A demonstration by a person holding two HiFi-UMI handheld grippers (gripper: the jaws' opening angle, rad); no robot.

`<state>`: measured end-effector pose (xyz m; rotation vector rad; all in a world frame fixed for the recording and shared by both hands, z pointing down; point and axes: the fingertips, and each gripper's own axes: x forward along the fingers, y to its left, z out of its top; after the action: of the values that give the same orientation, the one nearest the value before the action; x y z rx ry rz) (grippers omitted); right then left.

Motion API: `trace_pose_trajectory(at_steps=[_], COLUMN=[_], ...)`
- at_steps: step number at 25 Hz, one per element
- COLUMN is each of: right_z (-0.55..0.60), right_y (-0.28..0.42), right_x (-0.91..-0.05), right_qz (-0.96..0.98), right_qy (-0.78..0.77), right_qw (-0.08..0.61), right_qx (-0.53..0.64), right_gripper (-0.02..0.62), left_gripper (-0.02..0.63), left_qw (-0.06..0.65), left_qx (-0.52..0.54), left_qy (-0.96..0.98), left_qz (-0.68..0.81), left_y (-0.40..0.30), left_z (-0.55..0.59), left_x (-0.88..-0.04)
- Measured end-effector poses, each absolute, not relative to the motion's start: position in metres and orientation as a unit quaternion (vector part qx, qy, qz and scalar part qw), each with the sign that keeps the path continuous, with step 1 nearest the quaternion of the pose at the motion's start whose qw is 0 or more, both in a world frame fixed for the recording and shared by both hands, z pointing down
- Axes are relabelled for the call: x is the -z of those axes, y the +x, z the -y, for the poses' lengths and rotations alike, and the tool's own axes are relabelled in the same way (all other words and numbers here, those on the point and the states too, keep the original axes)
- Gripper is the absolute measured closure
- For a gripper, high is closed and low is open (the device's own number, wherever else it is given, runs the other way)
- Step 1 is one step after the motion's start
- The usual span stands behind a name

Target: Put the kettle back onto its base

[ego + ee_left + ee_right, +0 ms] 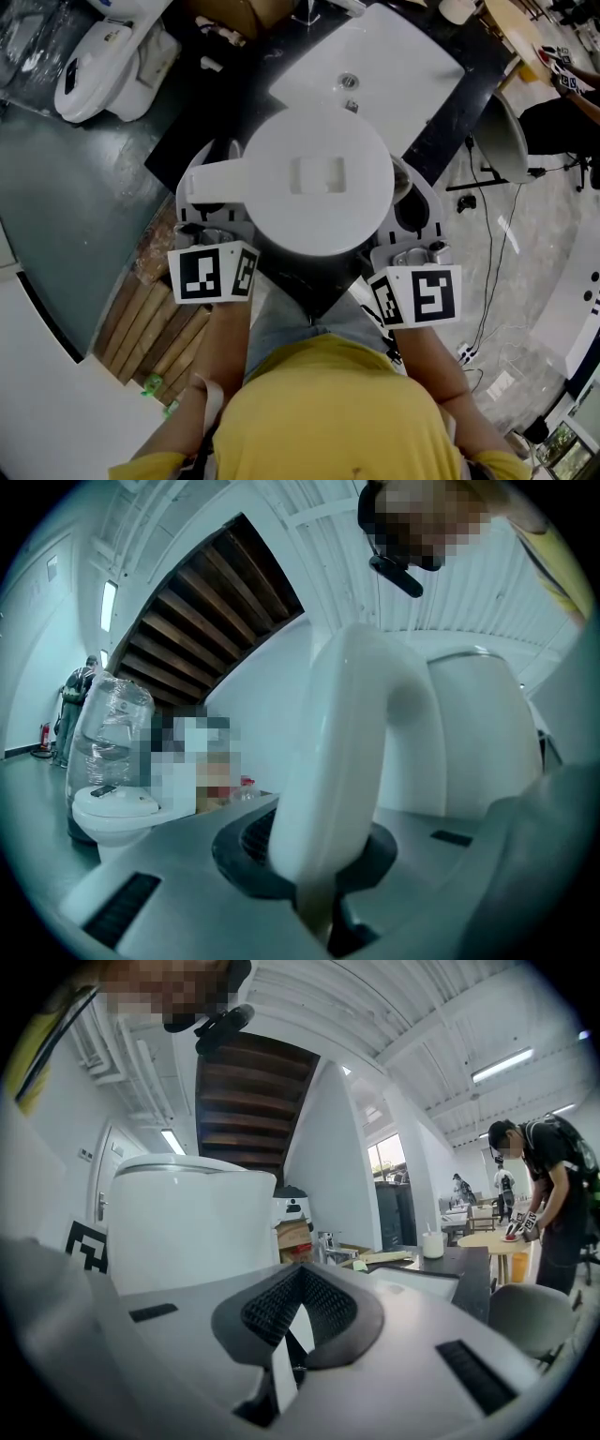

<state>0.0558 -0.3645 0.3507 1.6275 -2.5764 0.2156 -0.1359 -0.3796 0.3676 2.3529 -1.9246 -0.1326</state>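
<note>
A white kettle (314,183) with a flat lid hangs over the black counter (216,103), seen from above in the head view. Its handle (211,175) sticks out to the left. My left gripper (206,199) is shut on that handle; in the left gripper view the white handle (347,761) runs down between the dark pads, and the gripper (323,878) is closed around it. My right gripper (405,187) sits against the kettle's right side. In the right gripper view the kettle body (187,1222) stands at the left, and the gripper (300,1283) is shut on nothing. The base is hidden under the kettle.
A white sink (394,56) with a tap (349,89) is set into the counter beyond the kettle. A white appliance (103,56) stands at the upper left, wooden planks (159,319) lie on the floor at the left, and a chair (502,141) is at the right. A person (548,1194) works at a far table.
</note>
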Motion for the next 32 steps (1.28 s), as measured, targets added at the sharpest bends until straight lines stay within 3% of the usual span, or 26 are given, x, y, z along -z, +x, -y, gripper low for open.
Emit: trace_pose_trajectory(at_steps=[26, 32], right_z=[0.361, 0.356], right_y=[0.053, 0.054], right_x=[-0.360, -0.359], right_qz=[0.828, 0.823], right_qy=[0.555, 0.563], right_qw=[0.059, 0.062], right_qx=[-0.060, -0.054], right_gripper=[0.580, 0.580], left_gripper=[0.555, 0.463], left_qw=[0.025, 0.013], left_qx=[0.040, 0.016], left_qy=[0.773, 0.769], left_qz=[0.633, 0.638], left_y=[-0.138, -0.140], left_z=[0.371, 0.364], left_x=[-0.381, -0.381])
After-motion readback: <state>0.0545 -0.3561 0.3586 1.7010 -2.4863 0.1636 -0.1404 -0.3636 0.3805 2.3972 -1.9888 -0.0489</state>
